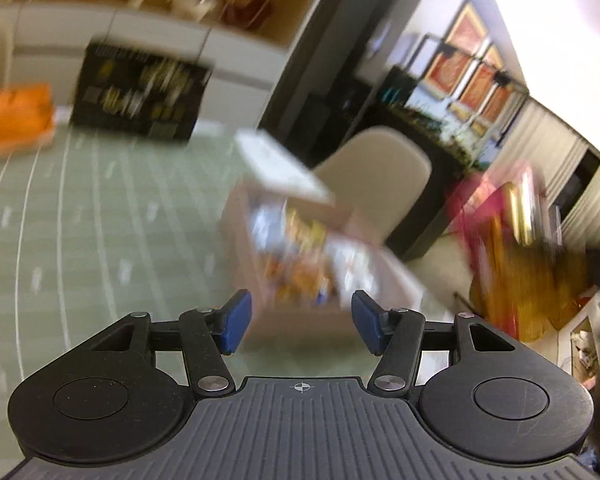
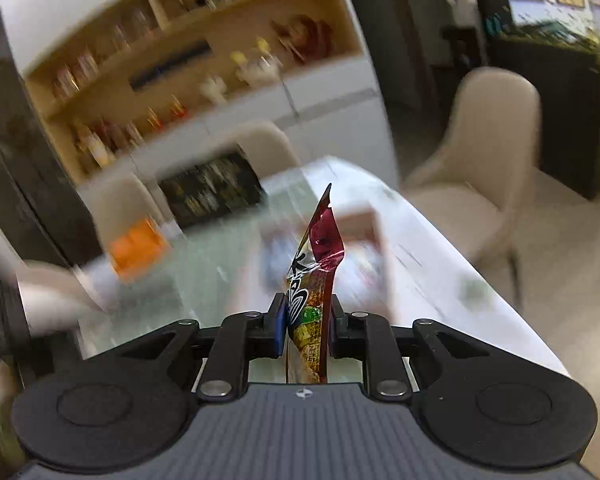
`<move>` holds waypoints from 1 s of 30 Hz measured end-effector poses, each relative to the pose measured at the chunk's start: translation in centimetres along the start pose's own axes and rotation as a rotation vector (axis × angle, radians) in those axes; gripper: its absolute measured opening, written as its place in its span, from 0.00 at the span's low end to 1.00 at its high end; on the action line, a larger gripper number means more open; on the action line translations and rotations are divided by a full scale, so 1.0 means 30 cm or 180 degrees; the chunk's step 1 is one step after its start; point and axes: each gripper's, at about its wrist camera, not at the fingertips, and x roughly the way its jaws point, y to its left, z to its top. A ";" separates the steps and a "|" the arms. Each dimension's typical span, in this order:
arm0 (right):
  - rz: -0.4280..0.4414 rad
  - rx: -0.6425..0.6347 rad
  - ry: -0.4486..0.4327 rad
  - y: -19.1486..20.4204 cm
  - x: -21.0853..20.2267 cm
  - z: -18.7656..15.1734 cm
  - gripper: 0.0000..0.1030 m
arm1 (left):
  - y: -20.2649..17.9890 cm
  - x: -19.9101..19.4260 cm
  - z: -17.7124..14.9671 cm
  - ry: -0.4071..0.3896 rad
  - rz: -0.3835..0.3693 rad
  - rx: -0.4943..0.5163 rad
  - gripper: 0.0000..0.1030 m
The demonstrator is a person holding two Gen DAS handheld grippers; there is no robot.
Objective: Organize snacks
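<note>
Right gripper (image 2: 305, 330) is closed on a glossy red-and-yellow snack packet (image 2: 312, 280), carried above the tabletop (image 2: 440, 264); left gripper (image 1: 300, 324) gapes wide, holding nothing. Beyond sits the open cardboard box (image 1: 300, 264) already holding blurred packets, so sorting seems partly done, this packet not yet placed.

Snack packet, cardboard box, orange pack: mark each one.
snack packet (image 2: 309, 312), right wrist view, printed middle between the closed fingers.
cardboard box (image 1: 300, 322), left wrist view, its near outer wall.
orange pack (image 1: 14, 114), left wrist view, its blurred front face.

L gripper (image 1: 301, 322) jaws spread wide, empty; R gripper (image 2: 306, 326) clamped on snack packet (image 2: 314, 280).
</note>
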 end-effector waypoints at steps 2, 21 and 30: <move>0.0252 0.0167 -0.0252 0.032 0.081 0.075 0.20 | 0.014 0.013 -0.064 0.0154 0.0161 -0.0052 0.59; -0.0762 -0.0536 0.0795 -0.023 0.328 -0.466 0.62 | -0.052 0.087 -0.379 0.0105 0.0973 0.0701 0.66; -0.1054 -0.0568 0.0513 -0.048 0.315 -0.505 1.00 | -0.097 0.153 -0.390 0.0072 0.1065 0.0867 0.90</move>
